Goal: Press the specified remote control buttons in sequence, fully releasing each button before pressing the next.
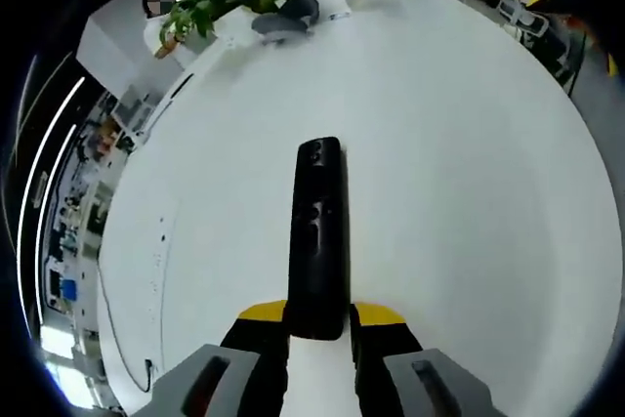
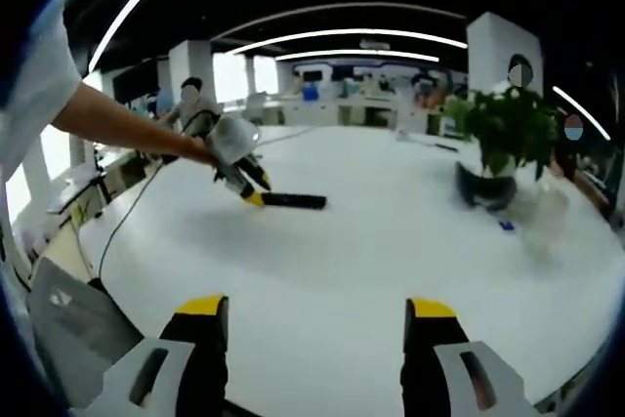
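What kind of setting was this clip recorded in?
Most likely an open-plan office: a large white table with a potted plant, rows of desks behind it, and long ceiling light strips.

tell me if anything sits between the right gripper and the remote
Nothing visible does. The right gripper is open over bare white table, and the remote lies farther across it, its near end held by the left gripper. The potted plant stands well off to the side.
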Demonstrator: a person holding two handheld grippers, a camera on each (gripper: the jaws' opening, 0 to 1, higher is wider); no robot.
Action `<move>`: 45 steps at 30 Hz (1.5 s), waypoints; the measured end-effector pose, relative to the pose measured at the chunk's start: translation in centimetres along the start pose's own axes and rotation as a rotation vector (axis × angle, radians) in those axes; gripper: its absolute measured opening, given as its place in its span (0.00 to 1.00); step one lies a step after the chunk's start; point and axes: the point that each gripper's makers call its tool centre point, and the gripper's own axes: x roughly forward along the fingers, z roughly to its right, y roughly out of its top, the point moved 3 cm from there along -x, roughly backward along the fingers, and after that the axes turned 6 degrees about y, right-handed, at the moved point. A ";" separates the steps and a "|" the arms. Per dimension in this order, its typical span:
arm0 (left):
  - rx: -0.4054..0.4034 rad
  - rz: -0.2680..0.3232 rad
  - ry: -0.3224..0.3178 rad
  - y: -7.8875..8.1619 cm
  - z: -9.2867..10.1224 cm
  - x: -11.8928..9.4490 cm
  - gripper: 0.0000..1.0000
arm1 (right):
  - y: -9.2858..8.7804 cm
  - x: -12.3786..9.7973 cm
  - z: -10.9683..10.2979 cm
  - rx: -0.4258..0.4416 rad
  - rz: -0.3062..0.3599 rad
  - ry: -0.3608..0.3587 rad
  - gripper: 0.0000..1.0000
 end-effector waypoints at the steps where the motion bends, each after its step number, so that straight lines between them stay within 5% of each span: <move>1: -0.006 -0.001 0.005 -0.1 -0.1 0.0 0.24 | 0.0 0.0 0.0 -0.001 0.002 -0.001 0.72; 11: -0.308 0.036 0.092 -1.1 -0.9 -1.0 0.46 | 0.4 -0.2 0.2 0.000 0.029 -0.015 0.73; 14: -0.464 0.136 0.112 -0.6 -1.1 -2.3 0.51 | 0.6 -0.3 0.2 -0.004 0.042 -0.017 0.74; 19: -0.600 0.301 0.215 0.8 -0.4 -6.3 0.64 | 0.9 -0.5 0.2 -0.006 0.062 -0.017 0.75; 23: -0.666 0.376 0.286 1.2 1.1 -9.4 0.73 | 1.1 -0.6 0.1 -0.010 0.081 -0.016 0.78; 33: -0.774 0.447 0.347 0.8 6.3 -14.7 0.91 | 1.6 -0.7 0.3 -0.009 0.119 -0.024 0.90; 45: -0.941 0.588 0.525 -1.1 9.9 -21.7 1.00 | 2.1 -0.8 0.2 -0.032 0.147 -0.033 0.99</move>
